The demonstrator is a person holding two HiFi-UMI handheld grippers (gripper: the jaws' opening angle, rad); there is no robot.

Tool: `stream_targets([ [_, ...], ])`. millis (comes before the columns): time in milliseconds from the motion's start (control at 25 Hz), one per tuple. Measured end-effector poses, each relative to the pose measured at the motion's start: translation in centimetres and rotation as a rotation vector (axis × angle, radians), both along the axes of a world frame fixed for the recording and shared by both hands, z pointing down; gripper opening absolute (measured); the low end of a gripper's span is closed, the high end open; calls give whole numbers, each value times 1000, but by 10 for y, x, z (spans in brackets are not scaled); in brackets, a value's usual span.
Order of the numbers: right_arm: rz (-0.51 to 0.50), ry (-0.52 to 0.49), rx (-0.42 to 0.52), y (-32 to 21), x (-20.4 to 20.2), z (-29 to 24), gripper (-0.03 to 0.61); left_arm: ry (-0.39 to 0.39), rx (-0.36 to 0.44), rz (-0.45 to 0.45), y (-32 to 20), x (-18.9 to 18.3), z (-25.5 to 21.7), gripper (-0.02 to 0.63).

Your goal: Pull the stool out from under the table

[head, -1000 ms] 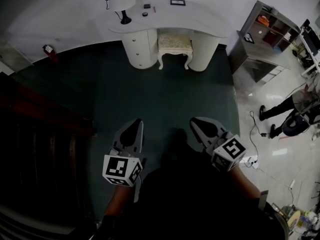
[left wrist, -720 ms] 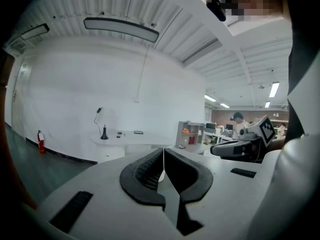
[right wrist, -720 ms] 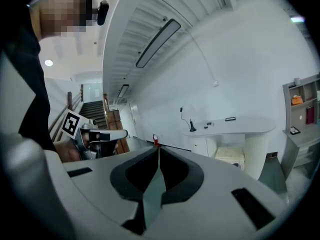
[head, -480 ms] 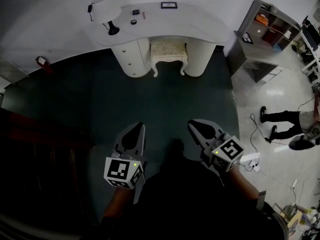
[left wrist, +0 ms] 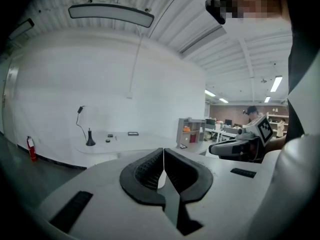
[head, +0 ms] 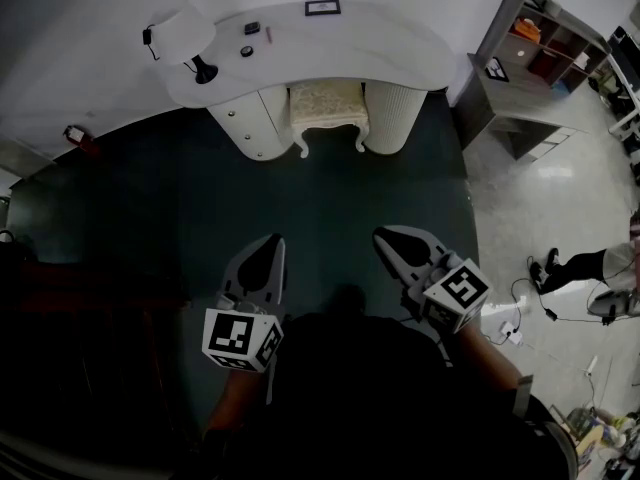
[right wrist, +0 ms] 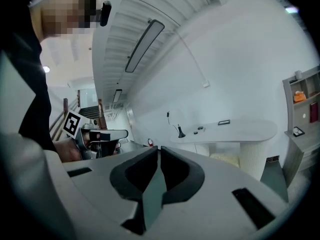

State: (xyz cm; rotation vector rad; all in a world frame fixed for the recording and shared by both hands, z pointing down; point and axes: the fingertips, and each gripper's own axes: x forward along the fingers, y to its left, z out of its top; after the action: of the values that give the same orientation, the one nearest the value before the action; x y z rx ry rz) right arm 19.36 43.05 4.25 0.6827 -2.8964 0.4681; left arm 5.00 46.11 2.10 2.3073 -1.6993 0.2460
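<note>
A cream stool [head: 327, 105] with curved legs stands tucked under the white curved table [head: 400, 43] at the top of the head view. In the right gripper view the stool [right wrist: 225, 158] shows pale between the table's pedestals. My left gripper [head: 270, 242] and right gripper [head: 382, 235] hang side by side over the dark green floor, well short of the stool. Both are shut with nothing between their jaws. In the left gripper view the left gripper [left wrist: 163, 150] points toward the table [left wrist: 125, 141]; the stool is hidden behind its jaws.
A black desk lamp [head: 203, 71], small dark items and a framed card [head: 322, 8] sit on the table. A grey shelf unit [head: 525, 53] stands to the right. A person [head: 590, 268] stands on the pale floor at right, near cables. A dark stair rail [head: 90, 298] is at left.
The table and stool have shifted left and slightly nearer in the head view as I walk forward. Both grippers stay shut, side by side. The person at right has moved lower right.
</note>
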Motion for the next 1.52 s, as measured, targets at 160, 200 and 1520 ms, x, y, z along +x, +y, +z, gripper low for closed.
stream_targets([
  [160, -7, 2, -28, -19, -6, 6, 18, 17, -11, -1, -25, -2, 6, 17],
  [200, -8, 4, -35, -25, -8, 8, 18, 19, -11, 1, -32, -3, 7, 17],
  [1520, 136, 120, -69, -347, -148, 72, 20, 95, -98, 189, -367, -138, 95, 17],
])
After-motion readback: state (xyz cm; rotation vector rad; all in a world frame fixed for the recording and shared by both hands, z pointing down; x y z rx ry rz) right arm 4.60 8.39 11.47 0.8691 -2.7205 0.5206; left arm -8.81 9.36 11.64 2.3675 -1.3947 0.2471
